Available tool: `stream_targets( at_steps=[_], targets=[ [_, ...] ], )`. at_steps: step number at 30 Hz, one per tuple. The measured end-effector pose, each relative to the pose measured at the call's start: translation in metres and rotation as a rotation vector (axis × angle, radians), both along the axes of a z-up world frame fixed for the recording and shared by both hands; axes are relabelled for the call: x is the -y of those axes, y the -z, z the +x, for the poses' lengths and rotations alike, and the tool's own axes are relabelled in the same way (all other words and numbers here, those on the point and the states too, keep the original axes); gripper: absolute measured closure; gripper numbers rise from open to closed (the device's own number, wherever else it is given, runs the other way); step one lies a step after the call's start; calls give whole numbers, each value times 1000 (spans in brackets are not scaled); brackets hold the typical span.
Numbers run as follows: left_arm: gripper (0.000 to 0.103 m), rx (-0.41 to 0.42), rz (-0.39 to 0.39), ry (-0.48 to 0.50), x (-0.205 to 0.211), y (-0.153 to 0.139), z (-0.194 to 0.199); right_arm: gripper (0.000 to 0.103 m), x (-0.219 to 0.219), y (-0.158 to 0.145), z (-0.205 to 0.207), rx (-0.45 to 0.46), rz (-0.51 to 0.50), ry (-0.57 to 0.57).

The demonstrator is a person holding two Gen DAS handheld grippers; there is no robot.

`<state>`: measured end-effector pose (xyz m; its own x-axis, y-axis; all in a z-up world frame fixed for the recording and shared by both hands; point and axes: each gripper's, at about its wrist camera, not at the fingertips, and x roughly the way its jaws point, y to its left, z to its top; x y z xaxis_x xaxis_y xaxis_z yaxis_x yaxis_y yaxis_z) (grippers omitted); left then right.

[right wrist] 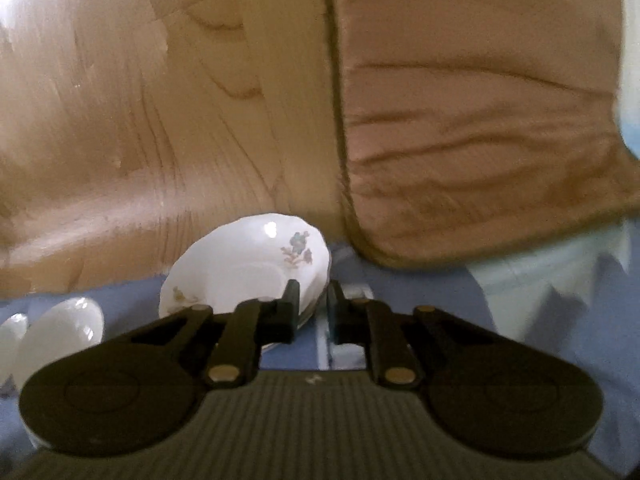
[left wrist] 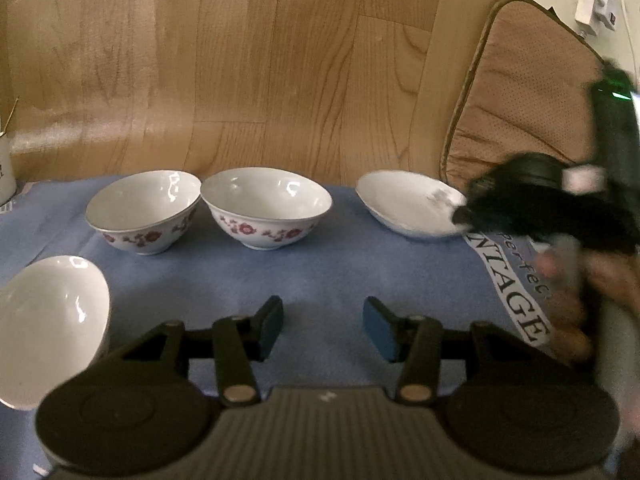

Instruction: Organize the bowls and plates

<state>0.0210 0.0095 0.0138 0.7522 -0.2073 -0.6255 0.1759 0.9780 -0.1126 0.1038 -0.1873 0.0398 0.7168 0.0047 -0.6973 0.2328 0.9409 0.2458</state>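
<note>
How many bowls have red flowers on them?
2. One red-flowered bowl sits at the back left of the blue cloth, the other just right of it. Hidden sides of other dishes might have flowers.

Black left gripper (left wrist: 323, 326) — blue pads, brass-coloured pivots, ribbed, perhaps grey body.

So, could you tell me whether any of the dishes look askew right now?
Yes: the shallow plate at the cloth's far right is tipped, its near rim lifted at the right gripper. The two floral bowls sit upright.

I see glossy white ceramic bowls (left wrist: 266, 208) on a matt blue cloth (left wrist: 320, 272), smooth wood-grain flooring (left wrist: 240, 60), and a dimpled tan fabric cushion (left wrist: 532, 92).
</note>
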Motion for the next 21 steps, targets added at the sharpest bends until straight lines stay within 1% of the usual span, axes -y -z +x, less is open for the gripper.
stream_targets(
  at_steps=[5, 10, 14, 17, 19, 20, 21],
  targets=[
    [54, 0, -2, 7, 0, 1, 1, 86, 10, -14, -59, -14, 59, -20],
    [50, 1, -1, 17, 0, 0, 0, 86, 15, -19, -117, -38, 112, -62],
    [48, 2, 4, 27, 2, 0, -2, 86, 17, -23, -157, -31, 113, -88],
    [47, 3, 8, 31, 3, 0, -4, 86, 19, -25, -185, -19, 94, -80],
    [47, 4, 9, 32, 3, 0, -5, 86, 20, -26, -201, -9, 88, -69],
    [47, 4, 9, 33, 3, 0, -6, 85, 20, -23, -201, -6, 86, -63],
    [47, 4, 8, 35, 3, 0, -6, 82, 21, -22, -203, -2, 84, -63]
  ],
)
